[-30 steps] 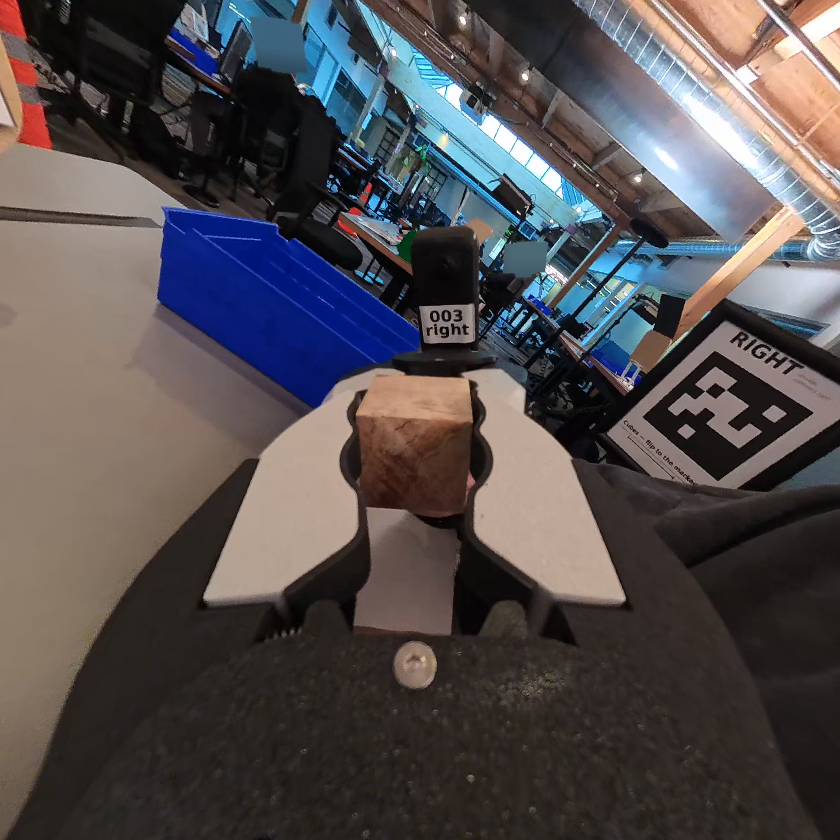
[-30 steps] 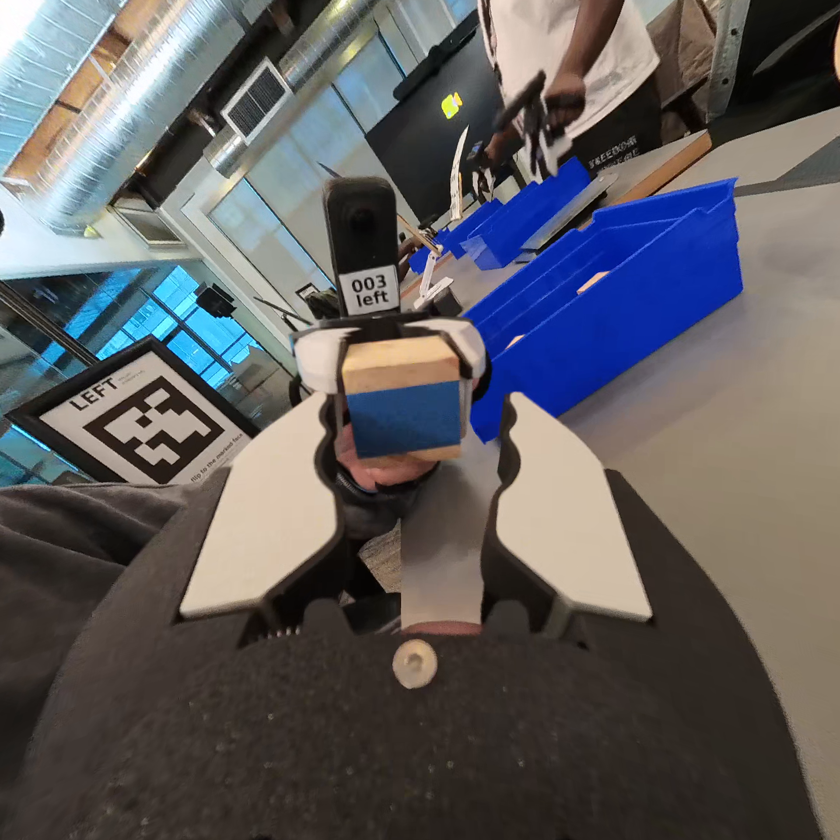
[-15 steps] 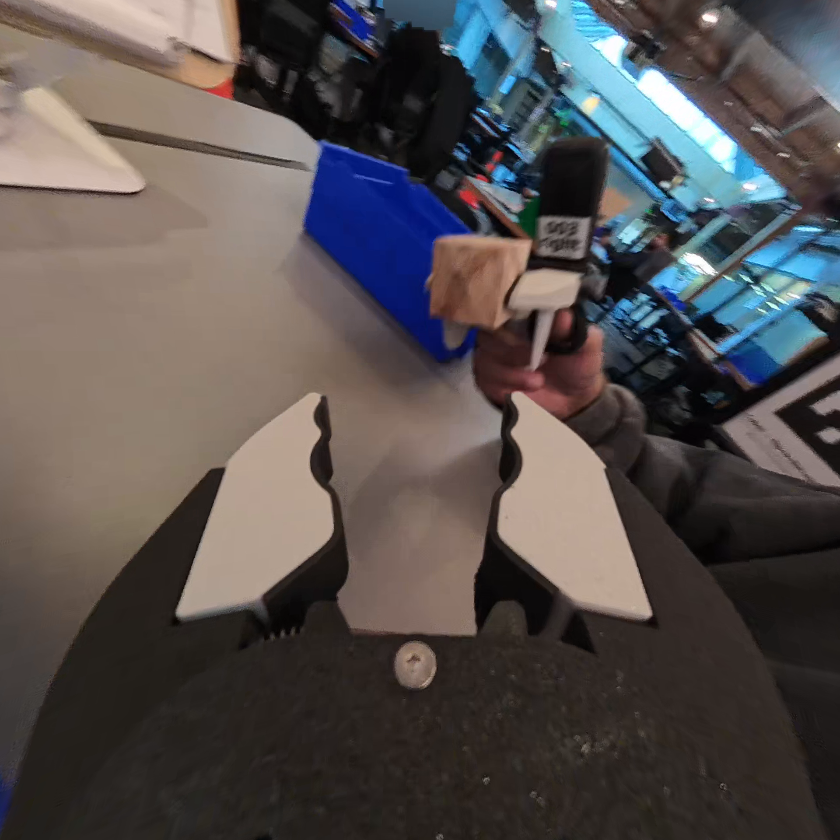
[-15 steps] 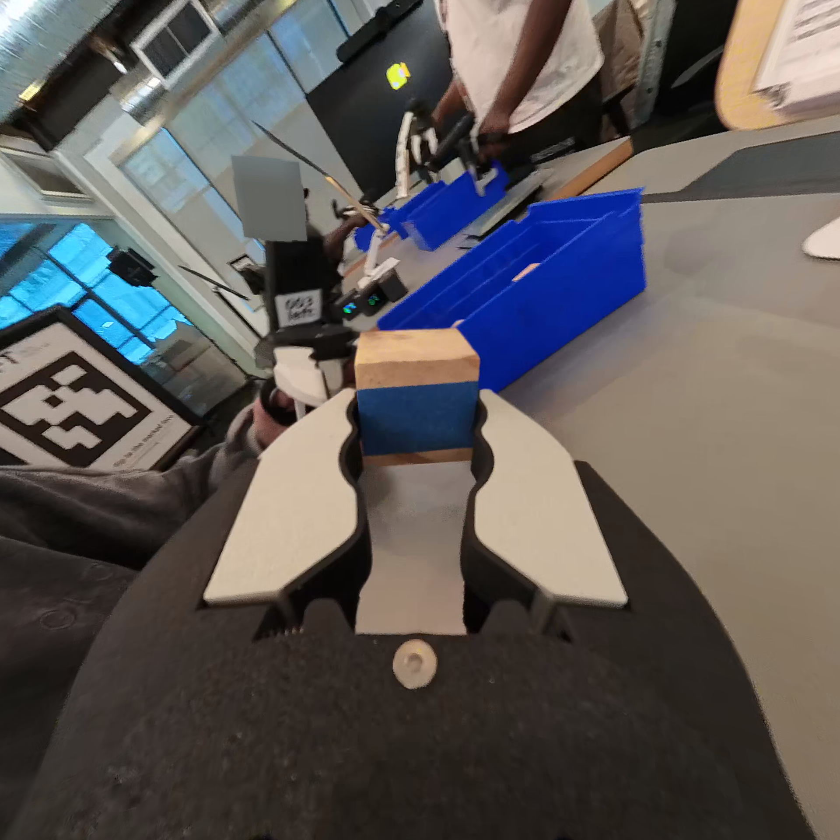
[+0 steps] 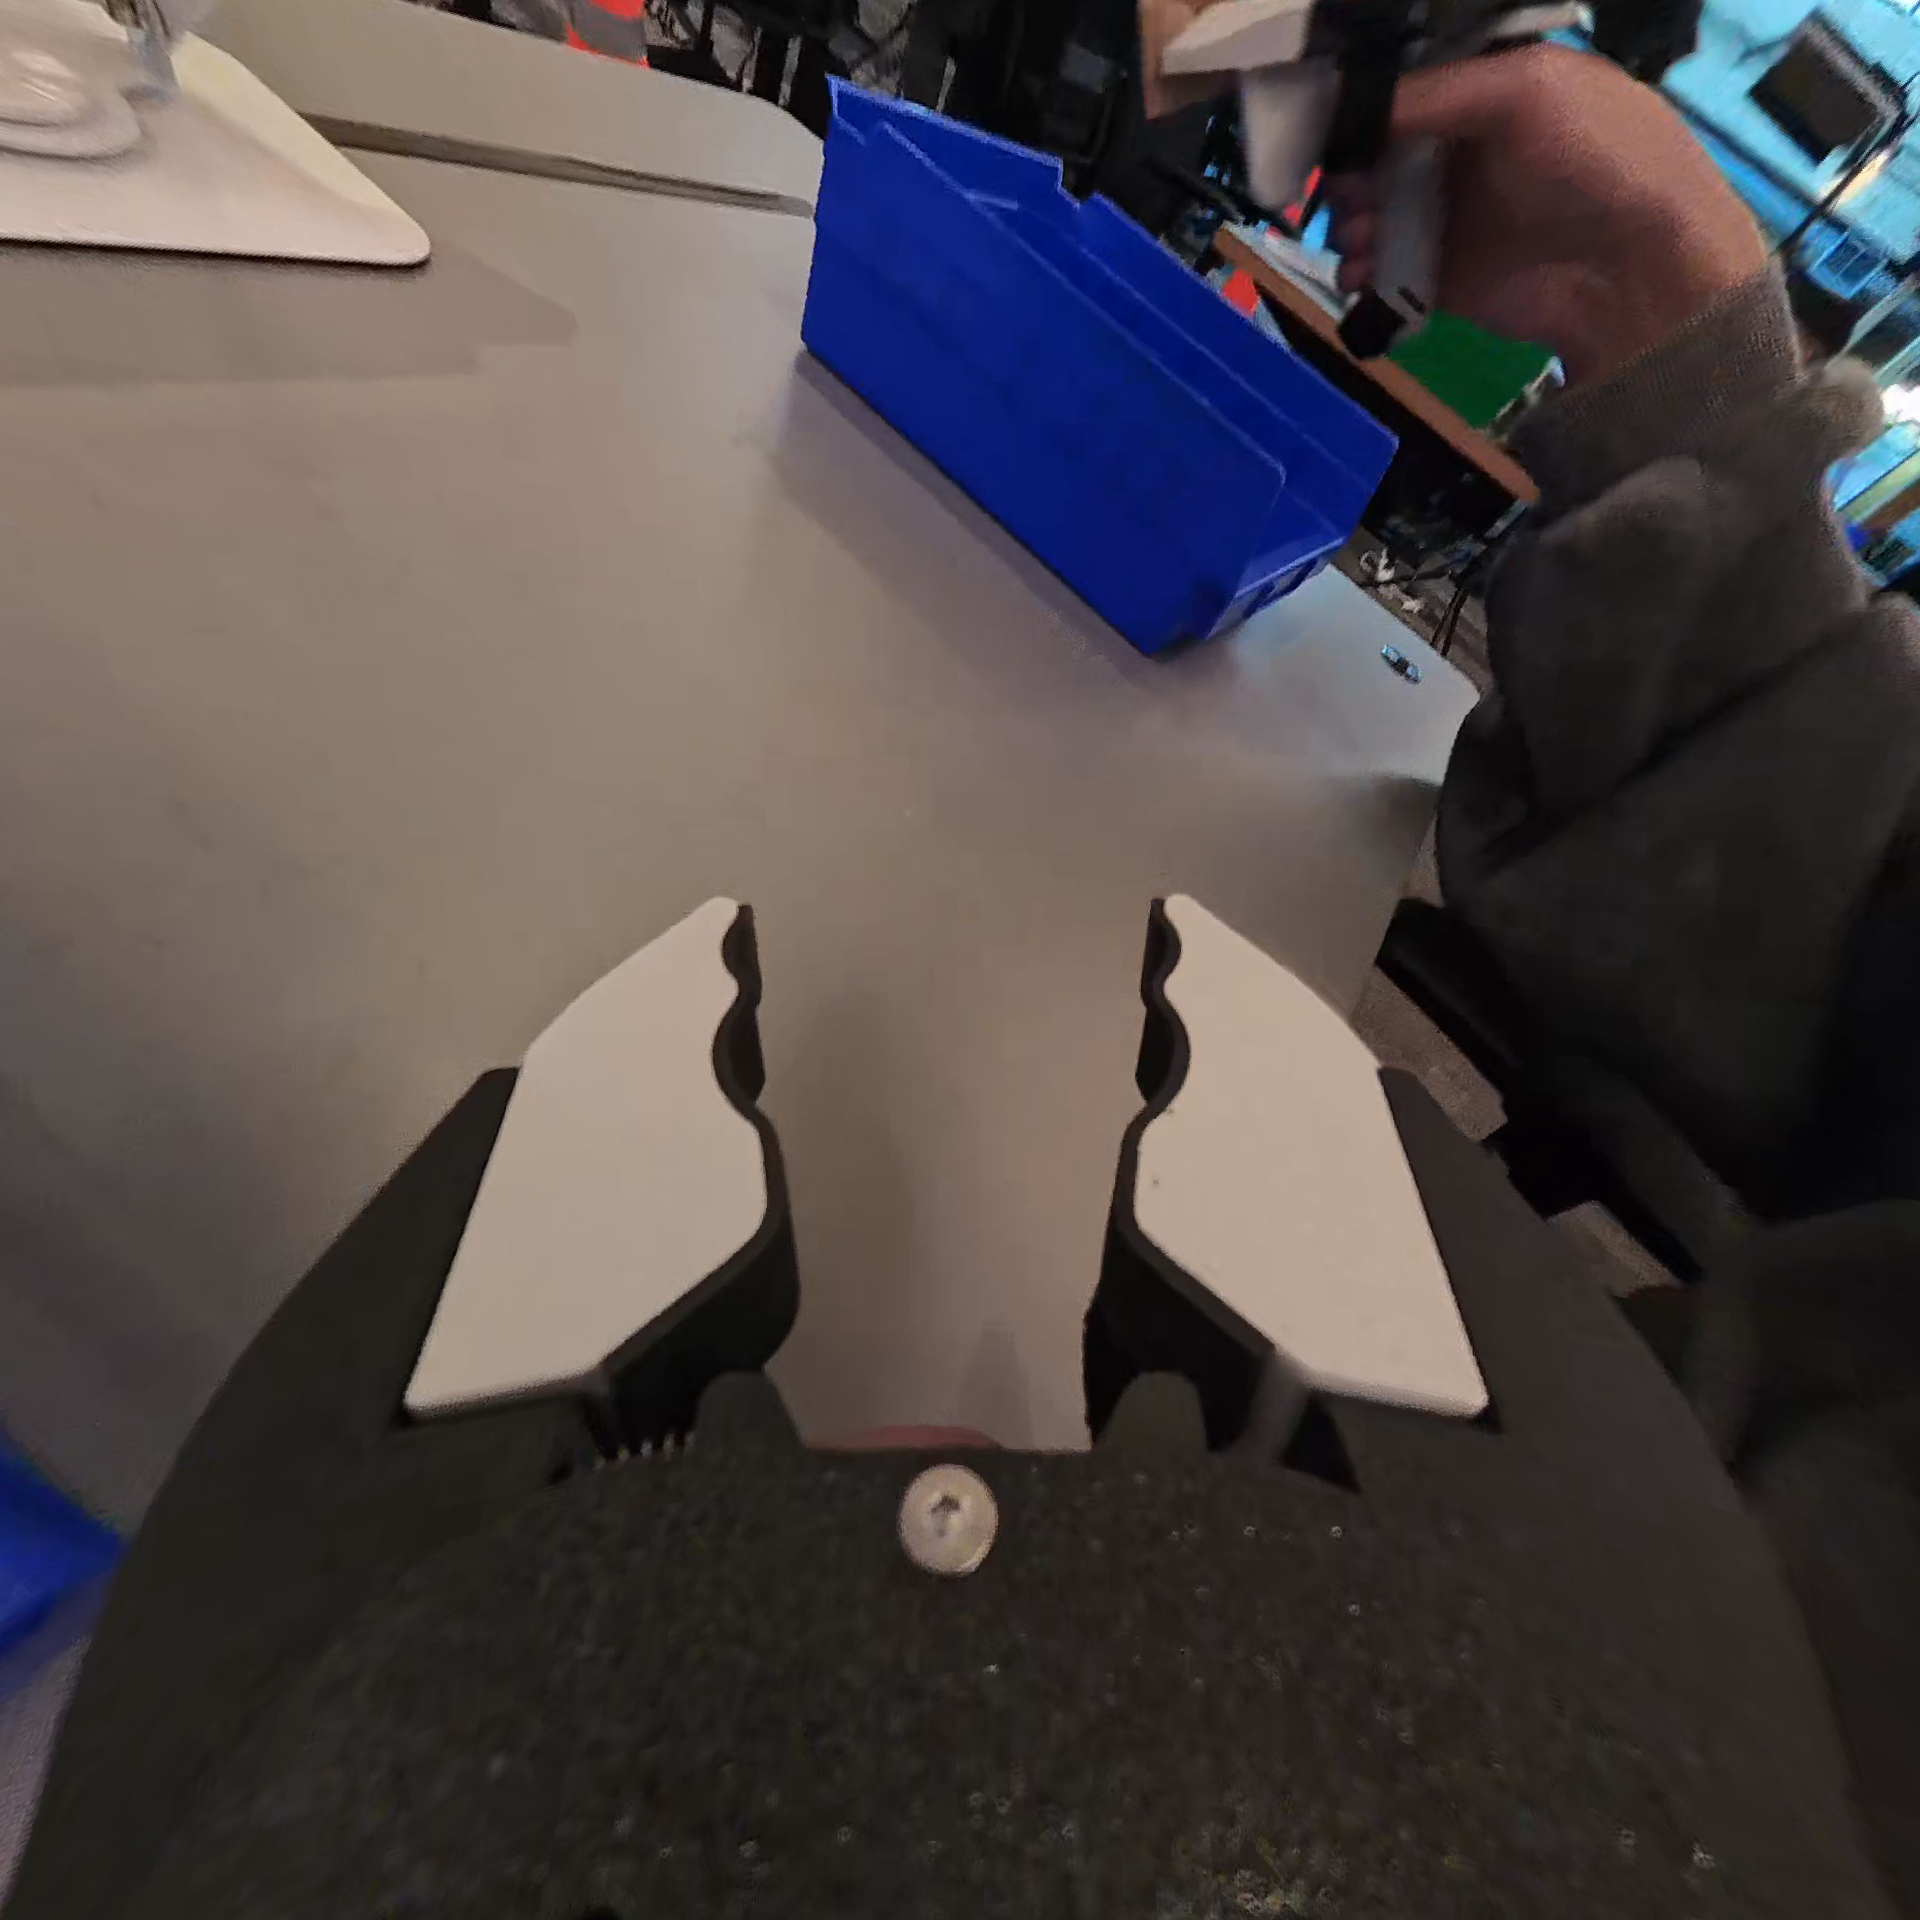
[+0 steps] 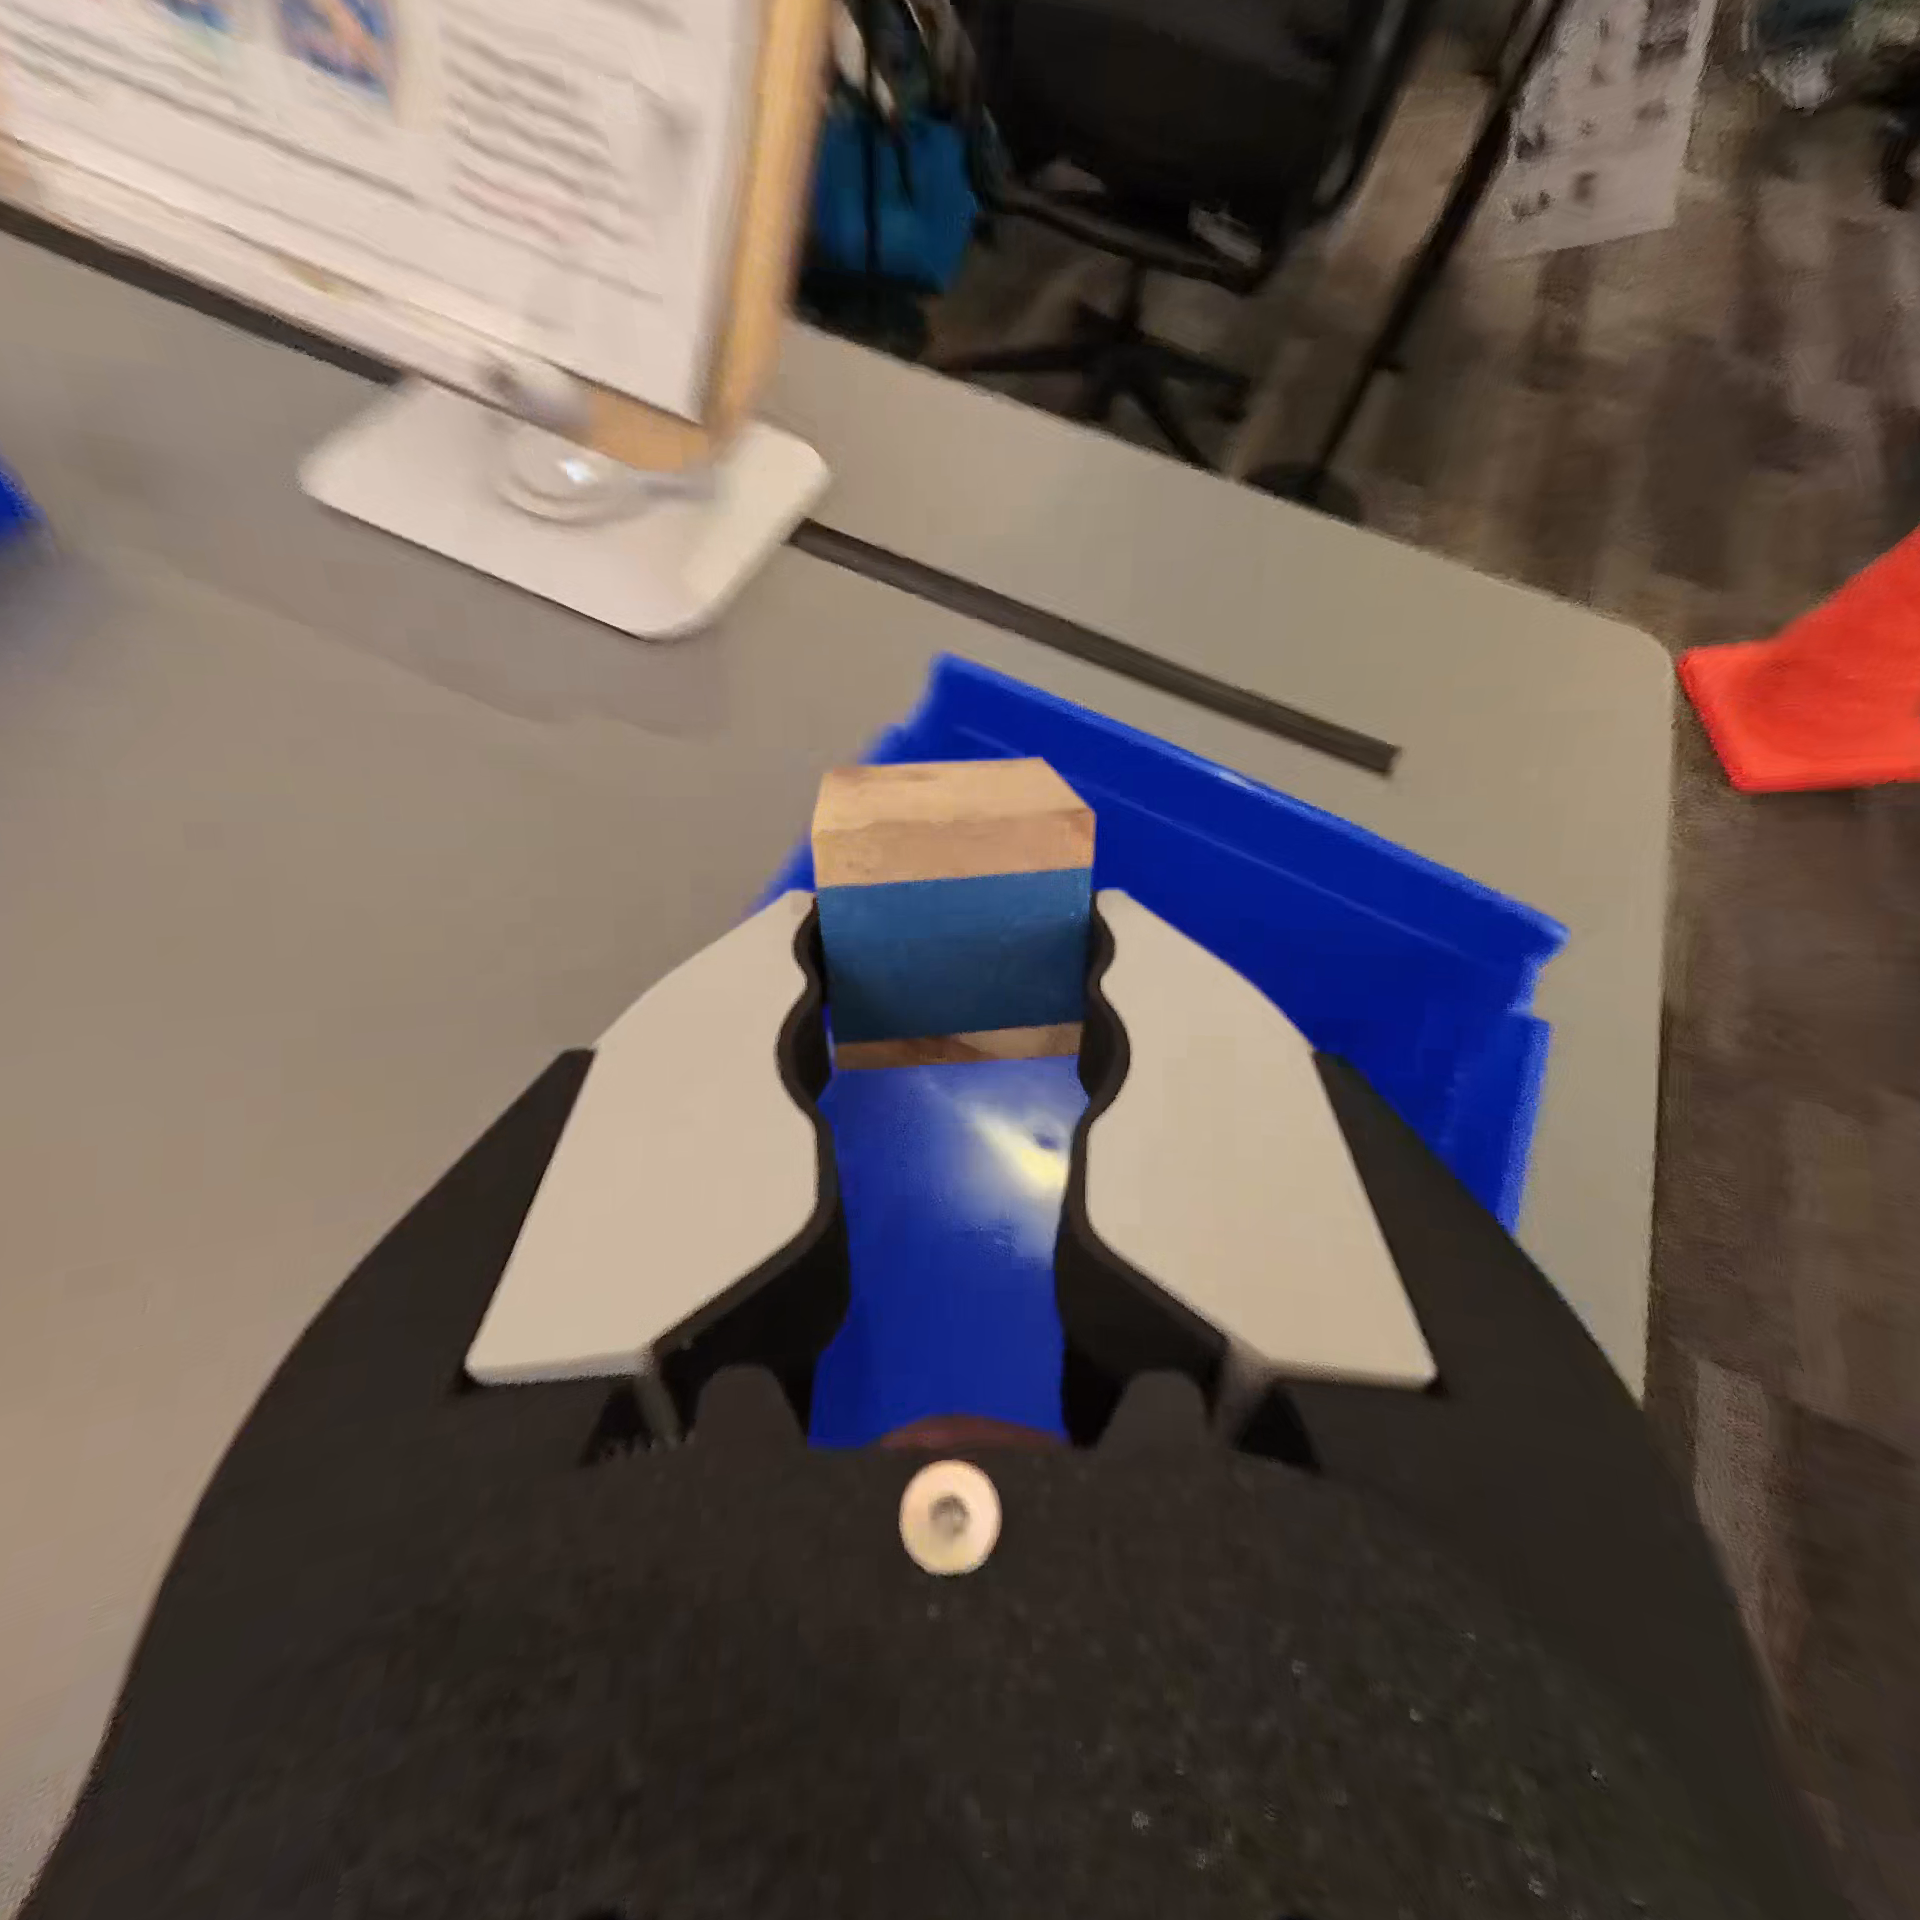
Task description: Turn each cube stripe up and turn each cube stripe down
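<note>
With the handover from the now released, empty left tongs (image 5: pixel 945 997) complete, the right tongs (image 6: pixel 954 971) grip the blue-striped wooden cube (image 6: pixel 952 923) above the blue bin (image 6: pixel 1299 904), indicating imminent placement.

An open-plan workshop or lab office. Grey worktables (image 5: pixel 436 582) carry blue plastic parts bins (image 5: pixel 1049 416) and a stand-mounted instruction sheet (image 6: pixel 436 177); a black office chair (image 6: pixel 1164 135) and an orange cone (image 6: pixel 1818 686) stand on the wood-look floor.
</note>
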A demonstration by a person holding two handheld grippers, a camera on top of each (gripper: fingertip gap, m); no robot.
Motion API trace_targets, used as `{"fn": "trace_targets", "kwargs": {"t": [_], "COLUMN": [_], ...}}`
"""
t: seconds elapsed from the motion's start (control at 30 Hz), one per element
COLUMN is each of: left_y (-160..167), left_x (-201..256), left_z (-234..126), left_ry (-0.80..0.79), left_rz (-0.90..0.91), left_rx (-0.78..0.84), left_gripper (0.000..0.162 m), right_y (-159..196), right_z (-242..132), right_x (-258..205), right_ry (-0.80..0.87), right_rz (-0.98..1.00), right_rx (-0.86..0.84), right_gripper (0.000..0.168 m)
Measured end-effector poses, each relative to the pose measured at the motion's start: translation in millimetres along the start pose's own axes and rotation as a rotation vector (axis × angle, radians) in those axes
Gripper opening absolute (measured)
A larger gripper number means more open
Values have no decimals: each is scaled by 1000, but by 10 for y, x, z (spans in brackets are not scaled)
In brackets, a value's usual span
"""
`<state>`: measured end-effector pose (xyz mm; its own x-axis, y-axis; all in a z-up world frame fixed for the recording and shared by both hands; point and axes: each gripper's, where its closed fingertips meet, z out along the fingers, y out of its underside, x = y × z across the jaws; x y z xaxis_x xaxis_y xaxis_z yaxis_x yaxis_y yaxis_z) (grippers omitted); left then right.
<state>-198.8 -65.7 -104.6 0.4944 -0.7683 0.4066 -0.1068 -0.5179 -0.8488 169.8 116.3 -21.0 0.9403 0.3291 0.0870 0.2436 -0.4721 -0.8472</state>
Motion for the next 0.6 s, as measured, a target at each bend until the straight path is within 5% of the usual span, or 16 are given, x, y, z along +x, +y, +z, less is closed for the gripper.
{"fn": "trace_targets", "kwargs": {"t": [0.2, 0.6], "left_y": [59, 205], "left_x": [-45, -54], "left_z": [-14, 43], "left_ry": [-119, -114], "left_rz": [111, 94], "left_rx": [-66, -164], "left_gripper": [67, 62], "right_y": [891, 1400], "right_z": [647, 937], "right_x": [582, 838], "right_ry": [85, 264], "right_rz": [405, 369], "right_rx": [-479, -588], "right_gripper": [45, 46]}}
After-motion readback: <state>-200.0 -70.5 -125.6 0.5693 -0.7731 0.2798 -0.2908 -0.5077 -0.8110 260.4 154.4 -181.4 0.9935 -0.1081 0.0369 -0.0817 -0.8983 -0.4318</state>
